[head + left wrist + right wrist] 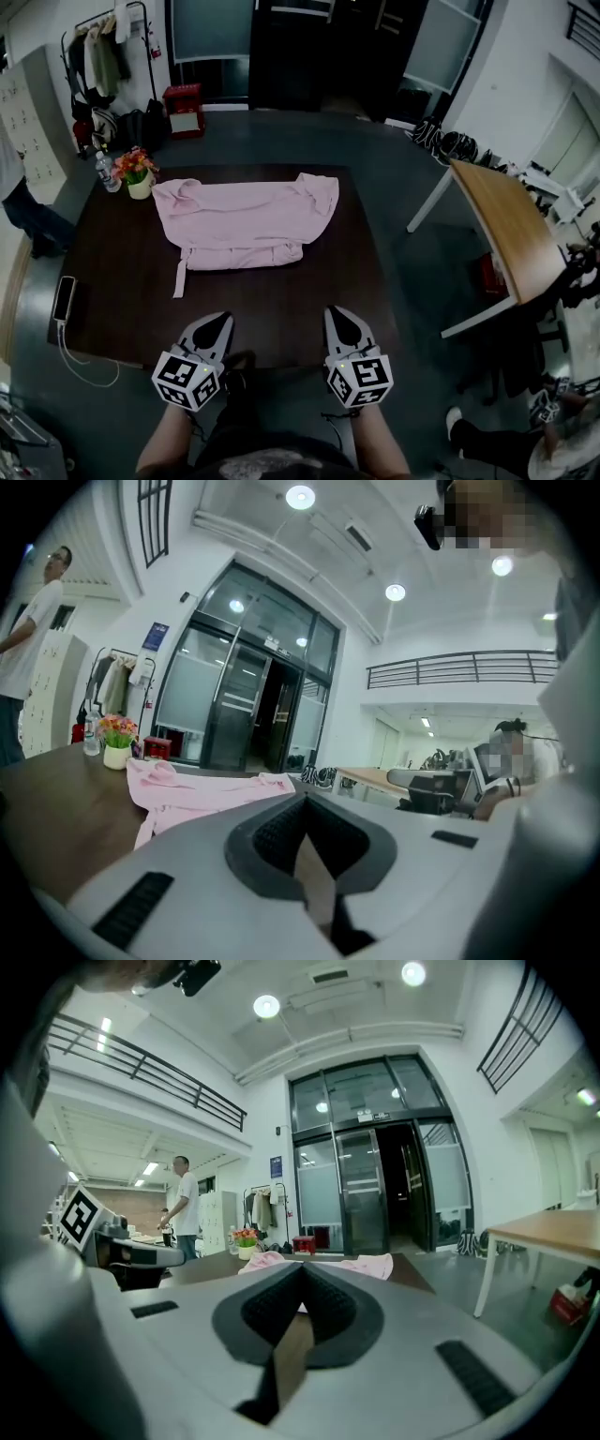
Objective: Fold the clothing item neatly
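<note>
- Item: pink garment [246, 223], one piece, lying flat on the dark desk [122, 281], centred left to right and nearer the far edge than the near one. It is part-folded into a wide band, with a narrower folded layer along its near side.
- Loose part: a thin strip [179, 277] trails from the garment's near-left corner toward the near edge.
- Handling, as judged: light, soft and limp cloth. It will drape and sag when lifted and keep no shape of its own, and the layers may slip apart on the smooth top. Not fragile.
- Hold points, as judged: the two end corners of the band, one per tool, pinching through all layers so the fold travels together. The strip wants tucking in first.
- Left gripper [214, 328]: at the near edge, well apart from the garment, jaws clenched together with nothing between them.
- Right gripper [345, 323]: beside it at the near edge, likewise clenched and empty.
- Containers: a small pale pot [140, 188] at the far-left corner, holding flowers [134, 166], just beside the garment's left end. A clear bottle [108, 173] stands next to it, contents not readable.
- Other: a phone [64, 298] on its cable [80, 361] at the left edge.
</note>
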Demonstrator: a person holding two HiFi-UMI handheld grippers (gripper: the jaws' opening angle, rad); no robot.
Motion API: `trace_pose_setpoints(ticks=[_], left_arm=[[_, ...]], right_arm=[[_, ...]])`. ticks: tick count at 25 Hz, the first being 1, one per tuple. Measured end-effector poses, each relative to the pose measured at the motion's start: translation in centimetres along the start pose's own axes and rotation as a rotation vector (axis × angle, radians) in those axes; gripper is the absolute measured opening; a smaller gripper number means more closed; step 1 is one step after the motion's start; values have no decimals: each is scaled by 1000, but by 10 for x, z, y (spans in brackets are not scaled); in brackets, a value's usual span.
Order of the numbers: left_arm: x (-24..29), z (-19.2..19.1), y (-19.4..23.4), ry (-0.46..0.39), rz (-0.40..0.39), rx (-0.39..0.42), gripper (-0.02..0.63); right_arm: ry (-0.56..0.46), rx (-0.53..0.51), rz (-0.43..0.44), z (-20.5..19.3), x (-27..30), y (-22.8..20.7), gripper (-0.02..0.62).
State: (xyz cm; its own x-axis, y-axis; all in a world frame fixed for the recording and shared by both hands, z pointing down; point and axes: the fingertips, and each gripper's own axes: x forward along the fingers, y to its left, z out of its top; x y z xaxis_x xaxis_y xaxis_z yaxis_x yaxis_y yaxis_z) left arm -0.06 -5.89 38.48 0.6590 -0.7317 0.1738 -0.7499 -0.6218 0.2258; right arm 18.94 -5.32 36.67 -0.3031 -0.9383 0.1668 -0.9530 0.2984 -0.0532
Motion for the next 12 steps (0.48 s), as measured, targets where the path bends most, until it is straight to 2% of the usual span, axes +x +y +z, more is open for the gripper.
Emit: trace_pose_setpoints(ticks=[7, 12], left_arm=[[-61, -16, -108, -64, 21, 12, 11], [-90, -19, -162, -89, 23, 17, 11]], right_arm=[[-25, -22, 53, -14, -115, 0, -6], [-31, -21, 111, -21, -170, 14, -6]])
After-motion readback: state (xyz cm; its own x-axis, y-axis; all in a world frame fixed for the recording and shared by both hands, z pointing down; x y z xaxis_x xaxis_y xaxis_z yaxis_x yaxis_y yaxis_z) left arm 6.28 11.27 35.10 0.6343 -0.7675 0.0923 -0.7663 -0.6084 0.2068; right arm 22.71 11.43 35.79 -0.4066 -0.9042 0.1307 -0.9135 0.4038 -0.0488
